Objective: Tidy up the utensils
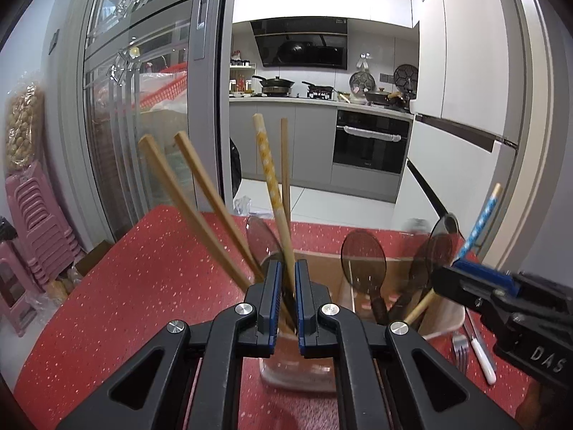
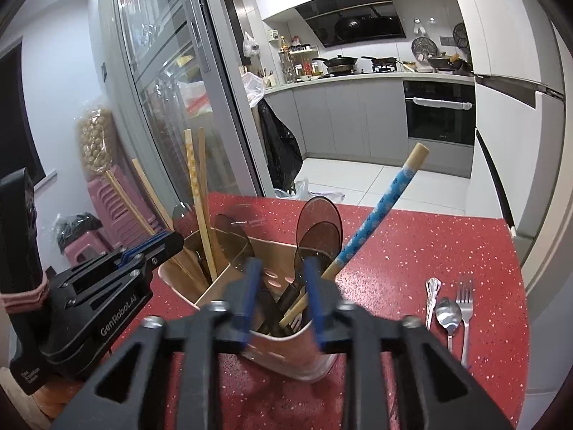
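Chopsticks (image 2: 195, 193) and spoons (image 2: 318, 225) in holder (image 2: 286, 344), cutlery (image 2: 447, 315) on table (image 2: 412, 243) right

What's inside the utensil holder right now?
The holder has chopsticks in its left section; dark spoons and a blue-patterned chopstick in its right. Its walls and the grippers hide their lower ends.

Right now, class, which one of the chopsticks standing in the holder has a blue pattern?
The blue-patterned chopstick, leaning right in the holder beside the right gripper. The others are plain wood or yellow-patterned, standing on the left.
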The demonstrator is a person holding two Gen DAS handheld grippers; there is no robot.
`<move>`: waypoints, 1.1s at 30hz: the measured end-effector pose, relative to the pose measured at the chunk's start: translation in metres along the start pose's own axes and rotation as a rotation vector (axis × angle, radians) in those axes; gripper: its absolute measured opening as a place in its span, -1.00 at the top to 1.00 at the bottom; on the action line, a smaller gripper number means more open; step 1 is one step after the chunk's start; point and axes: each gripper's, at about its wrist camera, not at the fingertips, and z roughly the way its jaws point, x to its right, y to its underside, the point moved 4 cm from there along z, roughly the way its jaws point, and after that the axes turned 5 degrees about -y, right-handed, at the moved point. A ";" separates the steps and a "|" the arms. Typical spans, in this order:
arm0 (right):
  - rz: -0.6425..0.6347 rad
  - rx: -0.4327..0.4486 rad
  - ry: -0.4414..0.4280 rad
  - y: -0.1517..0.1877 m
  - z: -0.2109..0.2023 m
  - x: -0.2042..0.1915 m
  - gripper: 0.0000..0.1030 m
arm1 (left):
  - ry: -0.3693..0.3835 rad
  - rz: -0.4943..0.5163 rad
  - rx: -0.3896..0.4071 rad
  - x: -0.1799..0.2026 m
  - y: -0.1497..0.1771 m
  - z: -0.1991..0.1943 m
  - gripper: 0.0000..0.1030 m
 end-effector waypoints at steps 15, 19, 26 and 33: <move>0.061 -0.027 0.037 0.015 -0.033 -0.009 0.09 | -0.010 0.003 -0.077 -0.014 0.022 -0.024 0.41; 0.080 -0.057 0.063 0.027 -0.040 -0.009 -0.03 | -0.016 0.010 -0.111 -0.016 0.034 -0.031 0.41; 0.127 -0.092 0.089 0.043 -0.052 -0.009 -0.03 | -0.013 0.022 -0.144 -0.019 0.051 -0.043 0.41; 0.136 -0.126 0.121 0.057 -0.064 -0.015 -0.13 | 0.010 0.021 -0.156 -0.023 0.063 -0.061 0.40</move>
